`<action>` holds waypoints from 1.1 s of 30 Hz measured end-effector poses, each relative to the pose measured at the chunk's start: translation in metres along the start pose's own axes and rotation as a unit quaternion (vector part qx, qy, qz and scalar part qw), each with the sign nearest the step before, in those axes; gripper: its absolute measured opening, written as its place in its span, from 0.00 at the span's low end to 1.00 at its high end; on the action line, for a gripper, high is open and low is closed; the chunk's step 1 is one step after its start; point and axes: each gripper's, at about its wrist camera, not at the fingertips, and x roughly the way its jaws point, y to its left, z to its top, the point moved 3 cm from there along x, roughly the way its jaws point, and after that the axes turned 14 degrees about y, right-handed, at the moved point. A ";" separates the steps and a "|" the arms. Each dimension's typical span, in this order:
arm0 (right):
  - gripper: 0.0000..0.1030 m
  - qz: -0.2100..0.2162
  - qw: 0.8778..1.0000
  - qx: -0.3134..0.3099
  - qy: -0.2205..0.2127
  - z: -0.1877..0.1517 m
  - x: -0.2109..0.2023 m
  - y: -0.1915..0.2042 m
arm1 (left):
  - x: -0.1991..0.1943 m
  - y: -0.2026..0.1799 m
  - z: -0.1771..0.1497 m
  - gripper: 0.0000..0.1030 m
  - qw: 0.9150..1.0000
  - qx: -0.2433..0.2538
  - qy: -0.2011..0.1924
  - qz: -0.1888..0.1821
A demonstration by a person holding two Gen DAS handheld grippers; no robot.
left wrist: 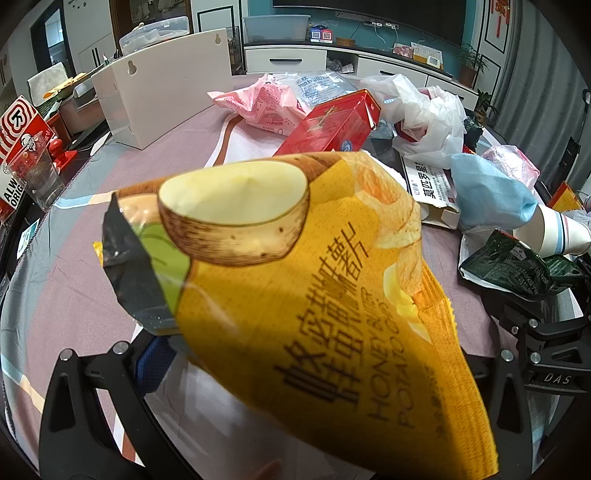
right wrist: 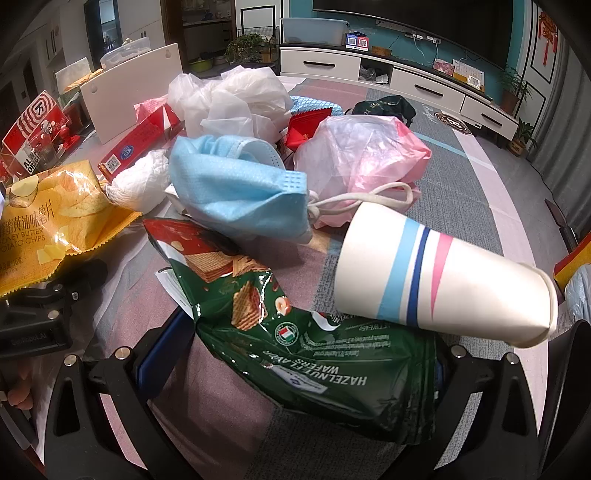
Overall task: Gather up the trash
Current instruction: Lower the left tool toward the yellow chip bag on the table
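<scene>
The left gripper (left wrist: 295, 369) is hovering with fingers spread wide around the yellow chip bag (left wrist: 314, 277), not pressing it, while the right gripper (right wrist: 295, 369) is straddling, equally wide, the green wafer bag (right wrist: 314, 354) lying on the surface (right wrist: 221, 417) (a paper cup (right wrist: 443, 280) lying across it).

Yellow chip bag (left wrist: 332, 295); green wafer bag (right wrist: 314, 350); blue mask (right wrist: 236, 184); striped white cup (right wrist: 443, 280).

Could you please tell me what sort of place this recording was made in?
Most likely a home living room: a long white low cabinet with drawers under a large dark wall-mounted screen, potted green plants, and a cloth-covered table littered with trash.
</scene>
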 end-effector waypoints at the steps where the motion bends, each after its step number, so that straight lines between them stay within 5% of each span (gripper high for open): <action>1: 0.98 0.000 1.000 0.000 0.000 0.000 0.000 0.000 | 0.000 0.000 0.000 0.98 1.000 -0.001 0.000 0.000; 11: 0.98 0.004 1.000 -0.001 -0.001 -0.001 0.000 -0.002 | -0.004 -0.003 -0.002 0.98 1.000 -0.007 0.010 0.000; 14: 0.98 0.003 1.000 0.006 -0.002 -0.002 0.000 -0.008 | -0.013 -0.007 -0.004 0.97 0.999 0.004 0.023 -0.042; 19: 0.98 0.038 0.999 -0.013 0.015 -0.005 -0.010 0.011 | -0.047 -0.008 -0.009 0.97 1.000 0.008 -0.021 -0.018; 25: 0.98 0.008 0.997 -0.040 -0.071 -0.010 -0.069 0.017 | -0.087 -0.003 -0.012 0.97 0.997 -0.001 -0.060 -0.039; 33: 0.98 0.014 0.993 0.002 -0.114 -0.003 -0.117 0.011 | -0.120 0.008 -0.016 0.97 0.994 -0.008 -0.089 -0.067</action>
